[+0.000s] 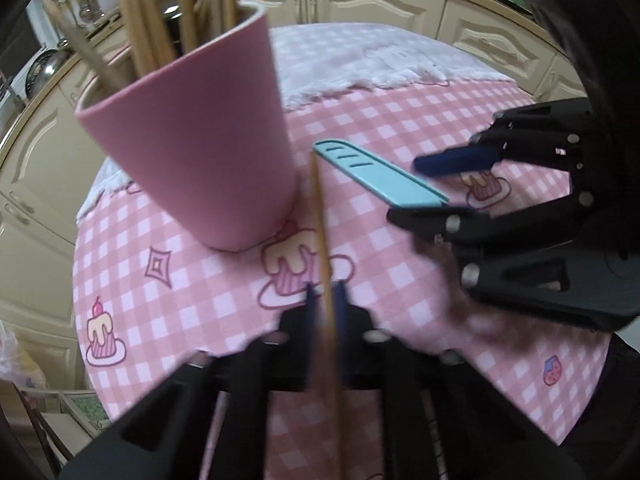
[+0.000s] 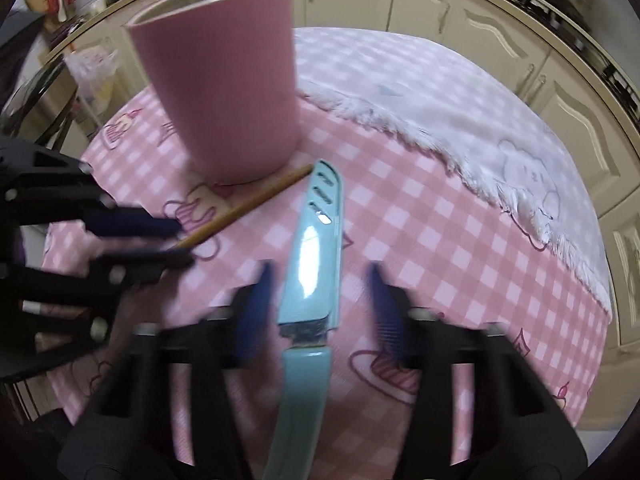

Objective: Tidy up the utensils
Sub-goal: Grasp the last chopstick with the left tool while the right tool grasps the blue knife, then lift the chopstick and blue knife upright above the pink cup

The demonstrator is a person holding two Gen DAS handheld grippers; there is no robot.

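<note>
Right now I am holding the left gripper (image 1: 325,300) closed on a single wooden chopstick (image 1: 322,240), which is running straight up the lower middle of the left wrist view, its blue pads pinching it from both sides. The chopstick's far tip is lying just beside the foot of the pink cup (image 1: 200,140), which is filling the upper left of that view and is carrying more wooden sticks (image 1: 148,20) upright inside it.

In the right wrist view the right gripper (image 2: 318,308) is sitting low in the frame with its blue fingers (image 2: 256,304) standing on either side of a light blue knife (image 2: 312,280). The fingers are blurred, and a clear gap is showing between each pad and the knife, so I am reading the jaws as part way apart and not gripping. The knife's sheathed blade is pointing up the frame toward the cup, its handle running down between the black arms.

Both things are lying on a pink checked tablecloth (image 2: 440,264) printed with cupcakes. A white fringed towel (image 2: 460,112) is covering the cloth at the upper right. Cream kitchen cabinets (image 2: 500,28) are curving round the top edge.
</note>
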